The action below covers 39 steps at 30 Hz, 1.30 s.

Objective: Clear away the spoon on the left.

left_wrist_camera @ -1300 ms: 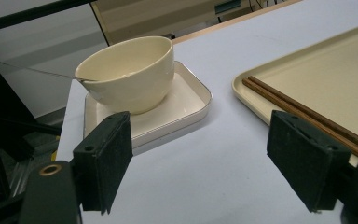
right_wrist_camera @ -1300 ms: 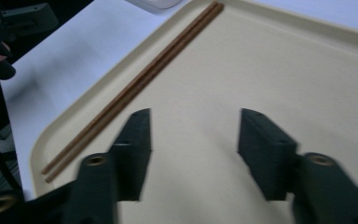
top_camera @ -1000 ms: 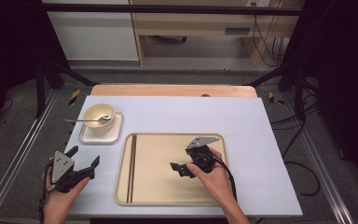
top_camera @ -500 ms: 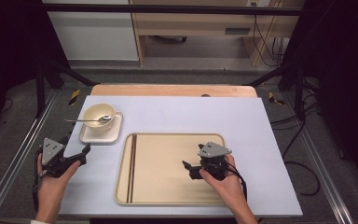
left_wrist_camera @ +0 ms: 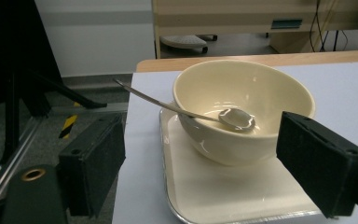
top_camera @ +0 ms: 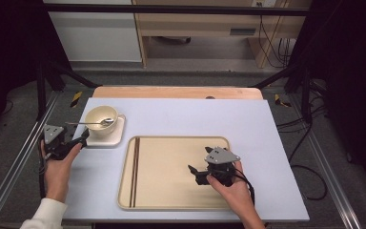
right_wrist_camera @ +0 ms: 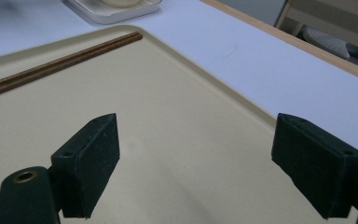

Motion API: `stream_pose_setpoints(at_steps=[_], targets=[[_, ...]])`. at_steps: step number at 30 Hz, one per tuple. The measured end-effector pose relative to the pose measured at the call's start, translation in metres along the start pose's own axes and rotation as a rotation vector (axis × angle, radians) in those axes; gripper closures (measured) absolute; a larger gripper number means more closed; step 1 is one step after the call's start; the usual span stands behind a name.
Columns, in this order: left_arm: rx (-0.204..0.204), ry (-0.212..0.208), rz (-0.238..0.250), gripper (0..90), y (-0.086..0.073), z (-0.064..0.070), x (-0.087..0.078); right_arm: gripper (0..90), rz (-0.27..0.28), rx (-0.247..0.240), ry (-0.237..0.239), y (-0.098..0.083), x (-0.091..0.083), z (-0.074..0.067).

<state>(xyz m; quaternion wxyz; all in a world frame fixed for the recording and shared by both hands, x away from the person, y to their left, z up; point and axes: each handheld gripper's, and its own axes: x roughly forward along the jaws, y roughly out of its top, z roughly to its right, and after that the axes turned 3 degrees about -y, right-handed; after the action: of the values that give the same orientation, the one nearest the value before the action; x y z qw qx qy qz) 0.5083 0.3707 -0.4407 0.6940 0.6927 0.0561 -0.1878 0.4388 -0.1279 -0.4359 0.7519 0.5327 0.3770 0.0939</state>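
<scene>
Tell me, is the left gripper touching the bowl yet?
Apart. In the left gripper view, the left gripper has both jaws open short of the bowl, with bare small tray between them.

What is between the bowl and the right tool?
In the high view, the chopsticks and bare tray lie between the bowl and the right tool.

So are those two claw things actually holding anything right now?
No. The left gripper is open in front of the bowl on its small tray; the right gripper is open above the big tray.
</scene>
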Motion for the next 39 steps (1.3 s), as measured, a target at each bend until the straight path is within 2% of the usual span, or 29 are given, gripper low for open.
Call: stream_pose_setpoints(at_steps=[2,8,11,13,19,24,32,39], targets=[[-0.001,0.016,-0.007,18.6,0.001,-0.003,0.005,14.6,-0.001,0.006,0.000,0.000,0.000,0.001],[-0.049,0.033,0.019,29.8,0.002,-0.011,0.013,14.6,-0.013,0.022,0.002,-0.001,0.001,0.003],[-0.046,0.041,0.018,37.4,0.003,-0.013,0.014,14.4,-0.023,0.023,0.000,-0.002,0.002,0.003],[-0.069,0.034,0.016,40.0,0.002,-0.014,0.016,14.2,-0.026,0.030,0.002,-0.002,0.002,0.003],[-0.062,0.031,0.017,49.8,0.002,-0.014,0.020,13.7,-0.044,0.042,0.007,-0.003,0.004,0.003],[-0.076,0.028,0.036,58.6,0.003,-0.014,0.022,13.7,-0.053,0.055,0.012,-0.003,0.005,0.003],[-0.121,0.009,0.073,73.0,0.004,-0.017,0.020,13.7,-0.067,0.064,0.021,-0.004,0.007,0.003],[-0.085,-0.024,0.146,84.3,0.014,-0.008,0.011,13.7,-0.064,0.082,0.026,-0.003,0.006,0.004]])
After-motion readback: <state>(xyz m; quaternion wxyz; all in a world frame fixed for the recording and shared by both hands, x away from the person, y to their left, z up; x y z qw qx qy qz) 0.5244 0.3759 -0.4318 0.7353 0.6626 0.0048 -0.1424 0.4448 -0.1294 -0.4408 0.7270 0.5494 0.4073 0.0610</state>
